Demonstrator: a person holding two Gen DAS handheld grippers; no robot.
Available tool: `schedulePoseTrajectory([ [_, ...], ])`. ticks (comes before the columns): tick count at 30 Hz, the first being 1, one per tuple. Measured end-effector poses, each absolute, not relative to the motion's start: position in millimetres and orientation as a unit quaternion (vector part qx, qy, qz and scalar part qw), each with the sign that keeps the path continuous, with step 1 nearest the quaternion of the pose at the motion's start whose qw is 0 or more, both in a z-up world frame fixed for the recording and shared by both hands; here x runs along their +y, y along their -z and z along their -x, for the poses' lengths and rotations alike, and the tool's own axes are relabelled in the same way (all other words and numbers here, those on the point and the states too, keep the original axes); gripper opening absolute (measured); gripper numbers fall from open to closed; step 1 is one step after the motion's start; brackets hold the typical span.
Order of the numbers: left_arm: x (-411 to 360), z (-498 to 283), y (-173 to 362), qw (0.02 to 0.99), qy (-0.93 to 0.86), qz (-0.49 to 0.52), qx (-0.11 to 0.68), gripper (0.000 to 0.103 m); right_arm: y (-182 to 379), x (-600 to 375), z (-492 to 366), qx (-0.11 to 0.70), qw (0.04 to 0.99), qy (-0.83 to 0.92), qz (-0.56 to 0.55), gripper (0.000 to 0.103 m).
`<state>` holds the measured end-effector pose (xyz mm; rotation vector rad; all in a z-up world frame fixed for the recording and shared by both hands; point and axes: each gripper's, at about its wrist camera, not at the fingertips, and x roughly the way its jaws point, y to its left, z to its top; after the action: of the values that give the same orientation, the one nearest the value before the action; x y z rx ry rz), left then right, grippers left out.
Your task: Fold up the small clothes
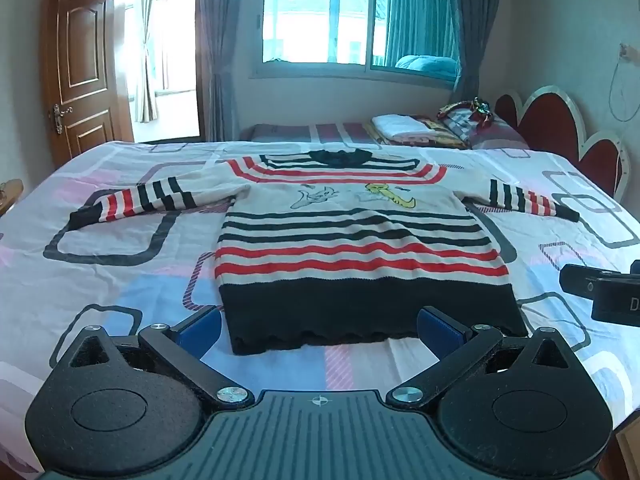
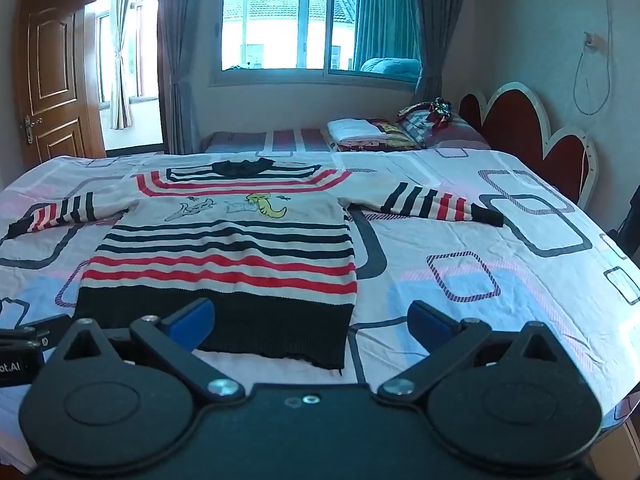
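Note:
A small striped sweater (image 1: 352, 240), cream with black and red bands and a black hem, lies flat on the bed with both sleeves spread out. It also shows in the right wrist view (image 2: 228, 252). My left gripper (image 1: 320, 328) is open and empty, just above the black hem near the front edge. My right gripper (image 2: 310, 320) is open and empty, over the hem's right corner. The right gripper's body shows at the right edge of the left wrist view (image 1: 600, 292).
The bed sheet (image 2: 480, 240) has a grey, pink and blue square pattern. A second bed behind holds folded clothes (image 1: 404, 126) and a pillow (image 1: 496, 132). A red headboard (image 2: 532, 128) stands at the right. A wooden door (image 1: 80, 76) is at the left.

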<state>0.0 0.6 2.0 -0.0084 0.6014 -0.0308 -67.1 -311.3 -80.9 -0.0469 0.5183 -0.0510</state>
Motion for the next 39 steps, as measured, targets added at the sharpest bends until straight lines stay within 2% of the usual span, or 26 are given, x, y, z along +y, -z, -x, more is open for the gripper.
schedulePoseTrajectory([
  [39, -0.5, -3.3, -7.9, 0.956, 0.013, 0.008, 0.292, 0.103, 78.8, -308.5, 61.1, 0.249, 0.968, 0.016, 0.023, 0.102],
])
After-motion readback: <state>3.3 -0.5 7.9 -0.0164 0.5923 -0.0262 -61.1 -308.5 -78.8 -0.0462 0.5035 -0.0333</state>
